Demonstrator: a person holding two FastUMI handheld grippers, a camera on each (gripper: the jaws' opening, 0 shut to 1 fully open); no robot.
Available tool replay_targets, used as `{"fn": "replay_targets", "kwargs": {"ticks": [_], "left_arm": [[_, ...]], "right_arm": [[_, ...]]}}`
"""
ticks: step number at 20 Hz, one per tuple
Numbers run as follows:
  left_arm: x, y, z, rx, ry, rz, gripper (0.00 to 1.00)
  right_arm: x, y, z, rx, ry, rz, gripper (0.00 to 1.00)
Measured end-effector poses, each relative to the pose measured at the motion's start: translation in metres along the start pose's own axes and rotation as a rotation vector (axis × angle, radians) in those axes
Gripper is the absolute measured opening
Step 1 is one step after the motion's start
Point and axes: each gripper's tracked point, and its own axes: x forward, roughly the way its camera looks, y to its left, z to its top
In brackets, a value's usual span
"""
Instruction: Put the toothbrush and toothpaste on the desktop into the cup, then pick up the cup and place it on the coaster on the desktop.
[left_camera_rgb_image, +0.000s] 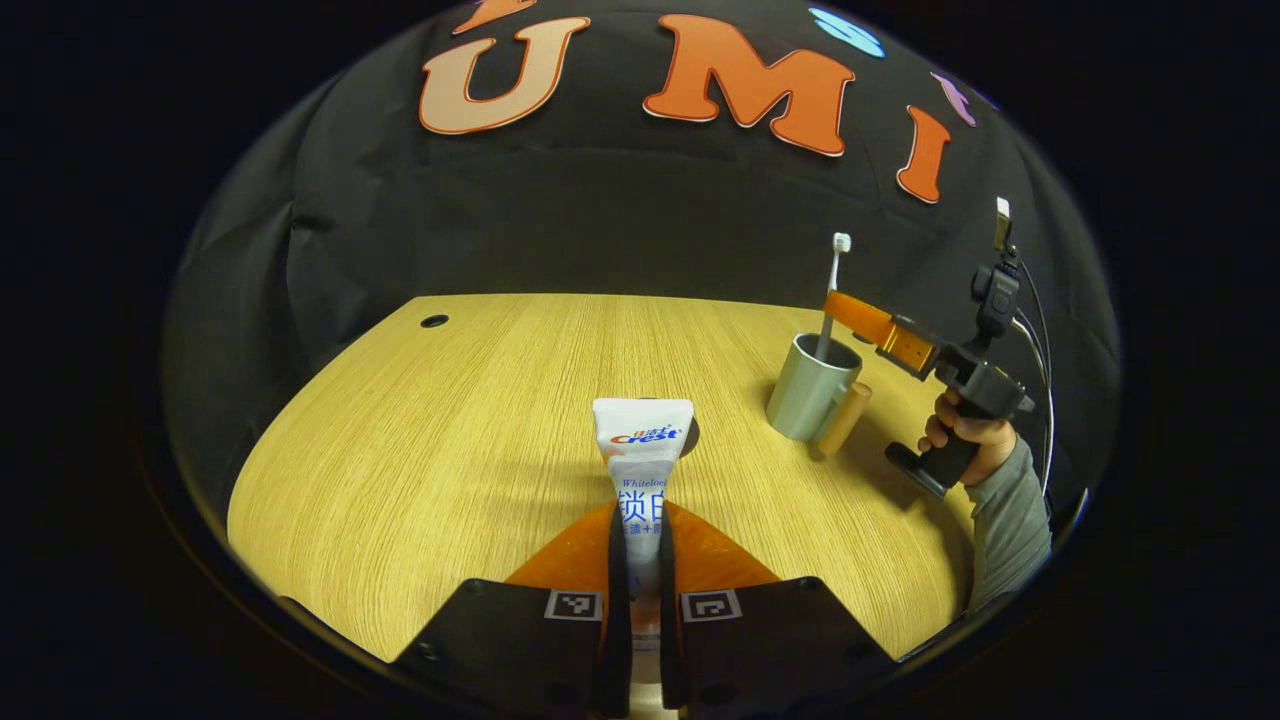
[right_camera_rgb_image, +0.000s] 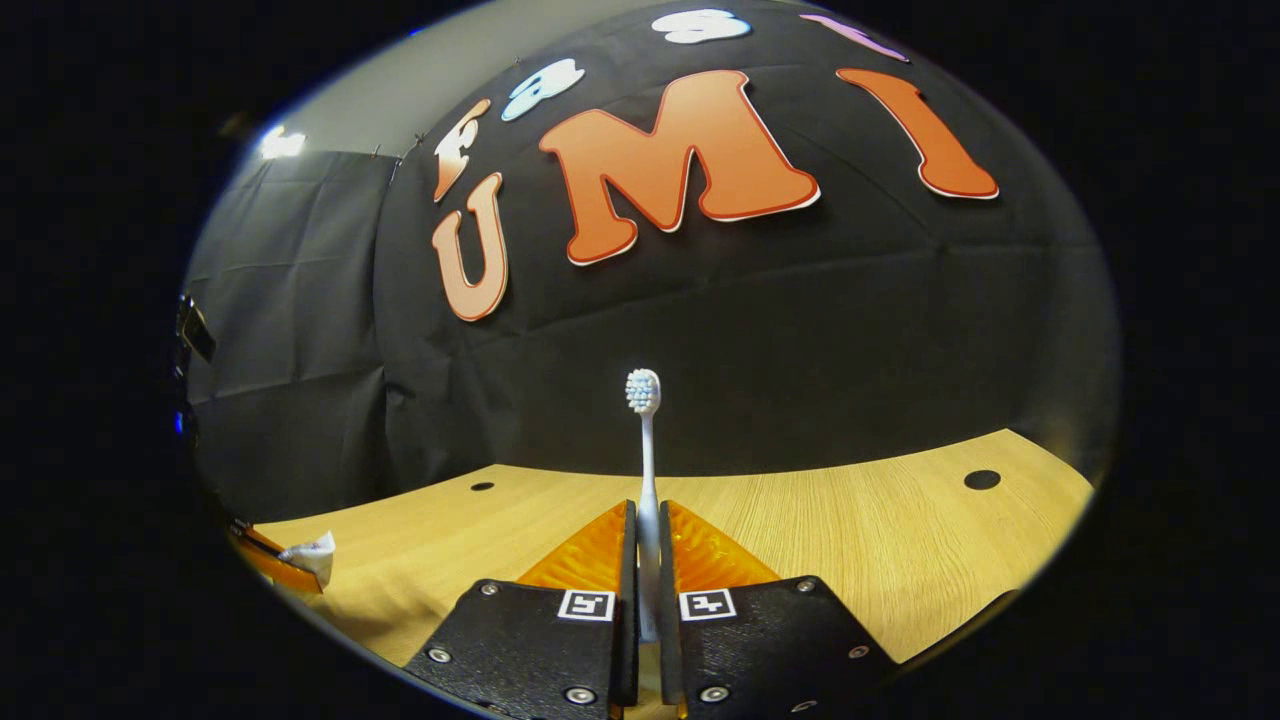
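Note:
A white toothpaste tube (left_camera_rgb_image: 643, 450) sticks forward out of my left gripper (left_camera_rgb_image: 640, 515), which is shut on it, flat end pointing away. To the right on the wooden desktop (left_camera_rgb_image: 450, 440) stands a grey cup (left_camera_rgb_image: 805, 395) with a wooden handle (left_camera_rgb_image: 845, 418). The white toothbrush (left_camera_rgb_image: 830, 300) stands upright with its lower end inside the cup. In the left gripper view, the right gripper (left_camera_rgb_image: 835, 303) holds it just above the rim. In the right gripper view, my right gripper (right_camera_rgb_image: 648, 515) is shut on the toothbrush (right_camera_rgb_image: 645, 440), bristles up.
A hand and grey sleeve (left_camera_rgb_image: 1000, 480) hold the right gripper near the desktop's right edge. Small dark round holes (left_camera_rgb_image: 434, 321) (right_camera_rgb_image: 981, 479) mark the desktop. A dark round spot (left_camera_rgb_image: 691, 432) shows behind the tube. The left gripper with the tube (right_camera_rgb_image: 300, 555) appears at far left.

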Motion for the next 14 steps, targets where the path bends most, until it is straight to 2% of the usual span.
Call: {"fn": "replay_targets", "kwargs": {"ticks": [7,14], "left_arm": [[0.007,-0.015,0.021,0.007,-0.015,-0.021,0.14],[0.048,-0.035,0.034,0.002,-0.027,-0.059,0.15]], "right_arm": [[-0.014,0.010,-0.016,-0.023,0.048,0.019,0.10],[-0.042,0.022,-0.015,-0.063,0.083,0.045,0.12]]}}
